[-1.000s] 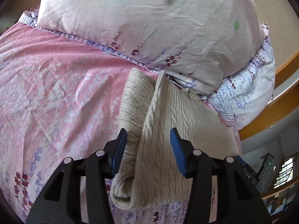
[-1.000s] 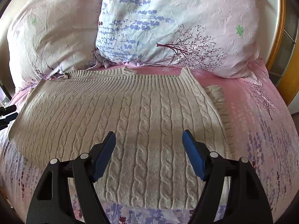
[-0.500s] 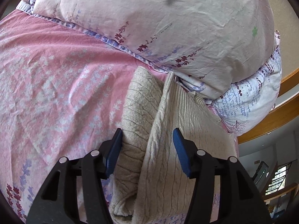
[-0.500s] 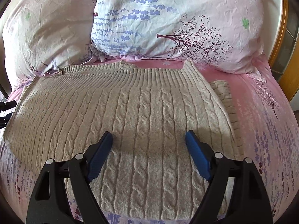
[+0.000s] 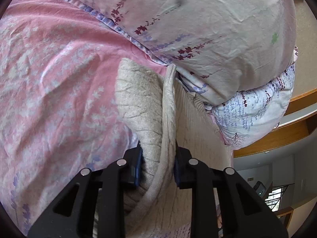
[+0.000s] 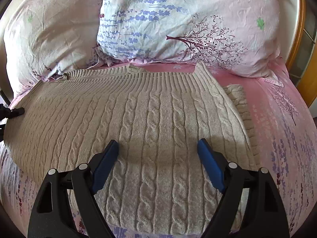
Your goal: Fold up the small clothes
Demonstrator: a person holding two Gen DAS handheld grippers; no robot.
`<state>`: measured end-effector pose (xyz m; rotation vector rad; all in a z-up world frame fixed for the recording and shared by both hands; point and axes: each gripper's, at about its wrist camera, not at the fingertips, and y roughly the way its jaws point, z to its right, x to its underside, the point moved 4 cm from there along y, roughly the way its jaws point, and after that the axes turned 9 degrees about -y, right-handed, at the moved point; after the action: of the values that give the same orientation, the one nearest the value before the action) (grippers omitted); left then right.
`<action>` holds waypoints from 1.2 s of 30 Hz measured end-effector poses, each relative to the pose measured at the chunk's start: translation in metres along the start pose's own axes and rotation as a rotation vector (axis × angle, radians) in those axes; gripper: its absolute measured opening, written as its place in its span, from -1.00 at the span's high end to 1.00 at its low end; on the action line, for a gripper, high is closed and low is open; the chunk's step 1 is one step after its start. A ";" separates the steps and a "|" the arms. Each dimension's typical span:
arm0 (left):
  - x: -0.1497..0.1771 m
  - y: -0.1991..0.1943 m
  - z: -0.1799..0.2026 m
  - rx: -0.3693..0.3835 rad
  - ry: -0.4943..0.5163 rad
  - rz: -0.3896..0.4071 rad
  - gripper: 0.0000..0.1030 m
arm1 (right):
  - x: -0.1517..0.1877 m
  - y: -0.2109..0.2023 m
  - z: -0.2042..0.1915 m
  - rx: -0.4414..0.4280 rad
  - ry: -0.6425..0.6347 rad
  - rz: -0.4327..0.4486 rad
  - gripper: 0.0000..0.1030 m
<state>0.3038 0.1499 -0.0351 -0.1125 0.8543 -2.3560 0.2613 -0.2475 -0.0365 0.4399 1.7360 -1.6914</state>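
A beige cable-knit sweater [image 6: 154,123] lies flat on the pink floral bed sheet [image 6: 281,130], its ribbed hem toward the pillows. In the left wrist view my left gripper [image 5: 157,158] is shut on the sweater's folded side edge [image 5: 150,123], with knit bunched between the blue pads. My right gripper [image 6: 158,150] is open and empty, hovering just above the middle of the sweater. A tucked sleeve [image 6: 241,107] pokes out at the sweater's right side. The left gripper's tip [image 6: 13,112] shows at the sweater's far left edge.
Two floral pillows [image 6: 178,23] lean at the head of the bed just past the sweater; the pale one [image 5: 208,25] looms over the left gripper. A wooden bed frame [image 6: 303,45] runs along the right. Bare pink sheet [image 5: 49,83] lies left of the sweater.
My left gripper moved forward over the sweater's folded edge and closed on it. My right gripper moved slightly forward and lower over the sweater and stayed open.
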 end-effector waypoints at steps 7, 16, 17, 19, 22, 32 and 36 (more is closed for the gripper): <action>0.008 -0.008 0.033 0.089 0.027 0.007 0.58 | 0.000 0.000 0.000 -0.006 0.002 0.009 -0.63; 0.031 0.005 0.091 0.272 0.005 -0.027 0.59 | 0.003 -0.018 0.017 -0.096 0.080 0.081 -0.63; 0.034 0.008 0.099 0.293 0.009 -0.029 0.60 | 0.005 -0.024 0.023 -0.118 0.106 0.098 -0.63; 0.043 0.017 0.120 0.326 0.024 -0.037 0.61 | 0.007 -0.032 0.035 -0.153 0.144 0.130 -0.63; 0.061 0.037 0.151 0.365 0.049 -0.060 0.61 | 0.009 -0.045 0.050 -0.199 0.170 0.171 -0.63; 0.138 0.136 0.222 0.374 0.129 -0.230 0.62 | 0.027 -0.062 0.106 -0.427 0.369 0.238 -0.63; 0.170 0.173 0.235 0.279 0.211 -0.284 0.60 | 0.035 -0.054 0.126 -0.518 0.468 0.226 -0.63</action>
<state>0.3241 -0.1817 0.0245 0.1414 0.6273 -2.7676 0.2291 -0.3830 -0.0117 0.7931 2.2655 -0.9712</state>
